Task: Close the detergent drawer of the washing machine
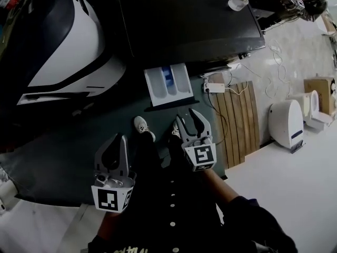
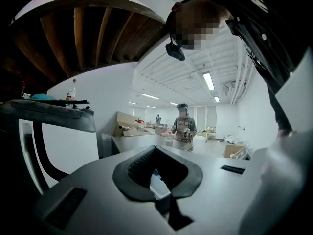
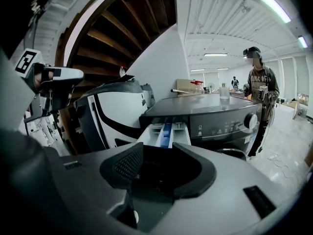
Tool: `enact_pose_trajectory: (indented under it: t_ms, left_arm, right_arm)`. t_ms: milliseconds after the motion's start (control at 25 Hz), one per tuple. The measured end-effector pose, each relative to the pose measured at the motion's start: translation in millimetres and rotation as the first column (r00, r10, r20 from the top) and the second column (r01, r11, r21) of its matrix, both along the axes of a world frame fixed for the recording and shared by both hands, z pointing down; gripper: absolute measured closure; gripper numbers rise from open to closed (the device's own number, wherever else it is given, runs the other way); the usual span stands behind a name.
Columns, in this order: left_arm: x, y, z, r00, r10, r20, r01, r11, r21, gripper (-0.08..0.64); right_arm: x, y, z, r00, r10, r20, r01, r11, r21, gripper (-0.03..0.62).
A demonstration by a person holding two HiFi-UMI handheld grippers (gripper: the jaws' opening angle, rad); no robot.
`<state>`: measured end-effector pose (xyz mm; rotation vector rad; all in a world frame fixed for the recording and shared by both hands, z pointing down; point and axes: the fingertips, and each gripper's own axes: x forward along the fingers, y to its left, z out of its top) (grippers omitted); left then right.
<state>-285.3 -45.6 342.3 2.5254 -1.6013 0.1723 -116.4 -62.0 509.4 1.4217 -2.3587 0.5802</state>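
The white detergent drawer [image 1: 168, 86] stands pulled out from the front of the dark washing machine [image 1: 189, 20]; a blue insert shows in its middle compartment. My right gripper [image 1: 187, 117] hovers just in front of the drawer, open and empty, a short gap away from it. Seen from the right gripper view, the drawer [image 3: 164, 130] lies straight beyond the spread fingertips of the right gripper [image 3: 157, 148]. My left gripper [image 1: 119, 137] hangs lower and to the left, its fingertips together with nothing held. In the left gripper view, the left gripper [image 2: 155, 149] points past the machine into the room.
A white-and-black appliance [image 1: 68, 41] stands left of the washing machine. A plastic bottle [image 1: 238, 1] sits on the machine's top. A power strip [image 1: 215, 87], a wooden slatted board [image 1: 239, 120] and a white rounded device [image 1: 287, 123] lie to the right. A person [image 3: 259, 89] stands beyond the machine.
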Motion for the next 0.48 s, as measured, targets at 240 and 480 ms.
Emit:
enact_pose_trajectory:
  t_ms: [240,480]
  left_arm:
    - [3,2,17,0.999,0.034,-0.006,-0.034,0.998,-0.044,0.545]
    - [0,2,31,0.999,0.045,-0.002,-0.045,0.996,-0.079,0.545]
  right_arm:
    - [-5,5,31,1.000,0.020,-0.011,-0.020,0.999,-0.037,0.407]
    - [-3,4,58,0.999,0.037,-0.033,-0.039,0.997,-0.067,0.403]
